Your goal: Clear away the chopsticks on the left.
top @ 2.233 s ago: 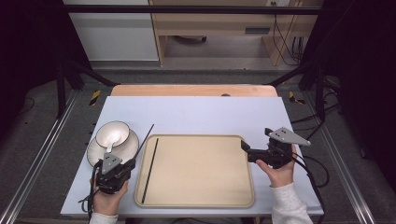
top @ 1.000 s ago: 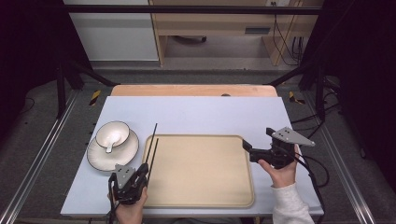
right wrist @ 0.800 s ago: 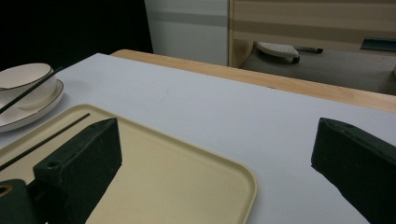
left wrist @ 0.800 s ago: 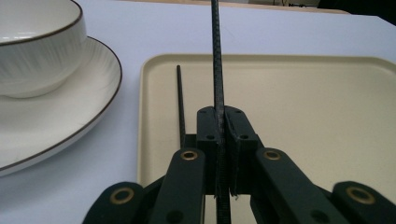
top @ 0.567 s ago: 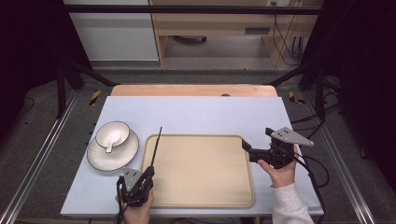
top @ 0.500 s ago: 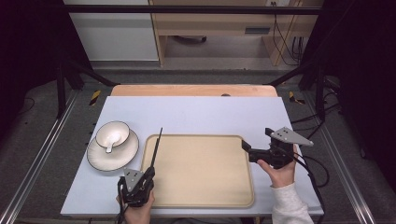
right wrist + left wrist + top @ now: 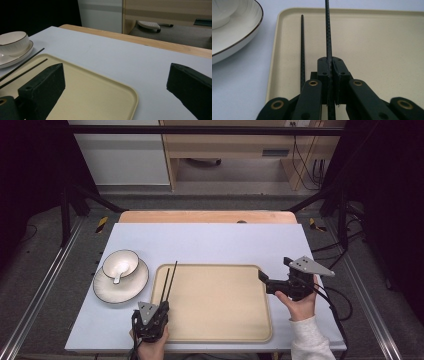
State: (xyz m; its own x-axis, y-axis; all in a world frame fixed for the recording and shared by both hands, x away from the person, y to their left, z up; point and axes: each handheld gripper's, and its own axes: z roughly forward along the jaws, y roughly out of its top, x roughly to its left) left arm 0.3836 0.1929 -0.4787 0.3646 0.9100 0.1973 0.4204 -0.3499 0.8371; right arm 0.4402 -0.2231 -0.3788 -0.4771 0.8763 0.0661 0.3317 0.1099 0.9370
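A thin black chopstick [image 7: 328, 32], finely woven in texture, was pinched in the left gripper [image 7: 329, 62] over the beige tray [image 7: 374, 50]'s left edge. Its twin [image 7: 302, 47] lay on the tray beside it. The right gripper [image 7: 115, 82] stood open at the tray's right edge.

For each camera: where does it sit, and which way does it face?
High view: above the table's near edge, looking forward and down; both hands, left tongs, right tongs.
Left gripper view: rides the left tongs, looking along the held chopstick over the tray.
Right gripper view: rides the right tongs, facing the bowl.
All share the tray.
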